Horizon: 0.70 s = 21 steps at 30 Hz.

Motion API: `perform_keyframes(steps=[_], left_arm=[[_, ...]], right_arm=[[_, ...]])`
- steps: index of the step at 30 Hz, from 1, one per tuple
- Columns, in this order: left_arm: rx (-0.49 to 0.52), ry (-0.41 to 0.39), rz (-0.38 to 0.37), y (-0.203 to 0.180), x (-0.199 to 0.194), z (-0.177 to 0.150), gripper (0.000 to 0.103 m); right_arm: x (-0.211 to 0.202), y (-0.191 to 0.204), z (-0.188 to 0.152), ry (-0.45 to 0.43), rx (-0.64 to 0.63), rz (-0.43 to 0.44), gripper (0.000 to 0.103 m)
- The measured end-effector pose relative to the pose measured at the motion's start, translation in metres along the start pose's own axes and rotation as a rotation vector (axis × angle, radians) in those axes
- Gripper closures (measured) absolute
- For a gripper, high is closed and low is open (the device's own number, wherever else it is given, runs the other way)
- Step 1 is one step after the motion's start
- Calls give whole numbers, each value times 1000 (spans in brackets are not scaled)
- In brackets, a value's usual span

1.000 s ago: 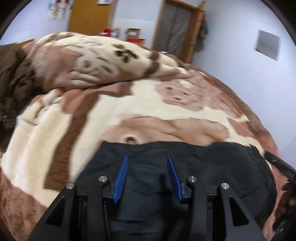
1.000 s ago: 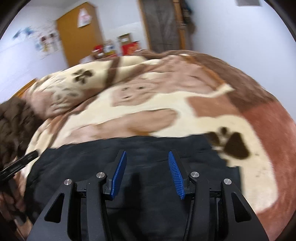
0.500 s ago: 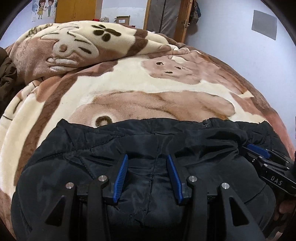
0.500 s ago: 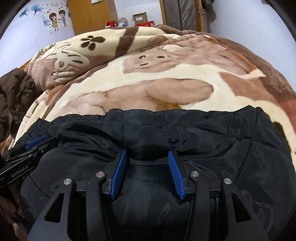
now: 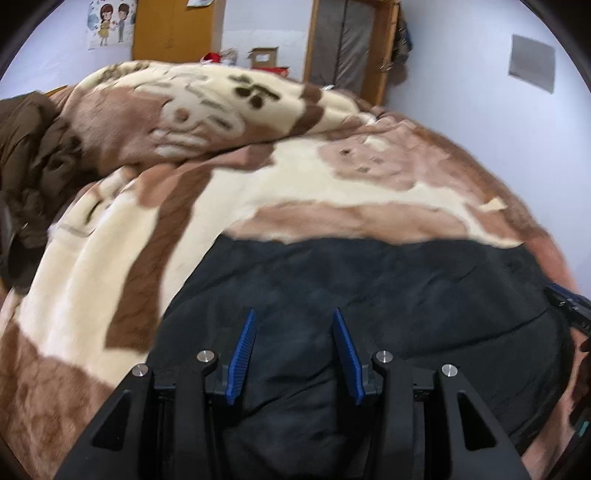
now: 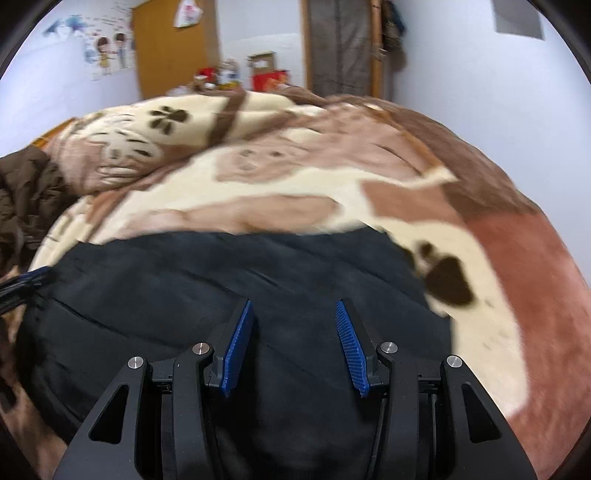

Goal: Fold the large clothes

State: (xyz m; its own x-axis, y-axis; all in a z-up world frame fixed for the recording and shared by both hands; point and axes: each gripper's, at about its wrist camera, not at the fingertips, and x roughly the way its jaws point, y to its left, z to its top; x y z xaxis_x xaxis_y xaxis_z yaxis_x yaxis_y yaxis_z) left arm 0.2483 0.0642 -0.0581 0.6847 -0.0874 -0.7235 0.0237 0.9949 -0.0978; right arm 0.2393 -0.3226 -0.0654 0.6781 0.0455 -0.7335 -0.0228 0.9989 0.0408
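Observation:
A black padded jacket lies flat on a cream and brown bear-print blanket on the bed; it also shows in the right wrist view. My left gripper is open and empty, hovering over the jacket's left part. My right gripper is open and empty over the jacket's right part. The right gripper's tip shows at the far right of the left wrist view. The left gripper's tip shows at the left edge of the right wrist view.
A brown coat is heaped at the bed's left side, also in the right wrist view. Beyond the bed stand a wooden cupboard, boxes and a door. A white wall runs along the right.
Both grippers have pulled back and up from the jacket, so more blanket shows. Both stay open. The view is blurred from the motion.

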Motion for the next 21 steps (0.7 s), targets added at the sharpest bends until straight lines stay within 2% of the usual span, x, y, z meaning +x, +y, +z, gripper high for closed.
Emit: perform_keyframes(steps=[4,7,21], left_arm=[[0,18,35,-3,11,-9,56],[-1,27,52,-7,18,-10,56],[-17,18,21,-6,31,-17,56]], right_arm=[[20,-24,-12,36,59,-7,56],[27,-26,-14,33,57,-14,56],[40,-30,-23,13,61,-9,56]])
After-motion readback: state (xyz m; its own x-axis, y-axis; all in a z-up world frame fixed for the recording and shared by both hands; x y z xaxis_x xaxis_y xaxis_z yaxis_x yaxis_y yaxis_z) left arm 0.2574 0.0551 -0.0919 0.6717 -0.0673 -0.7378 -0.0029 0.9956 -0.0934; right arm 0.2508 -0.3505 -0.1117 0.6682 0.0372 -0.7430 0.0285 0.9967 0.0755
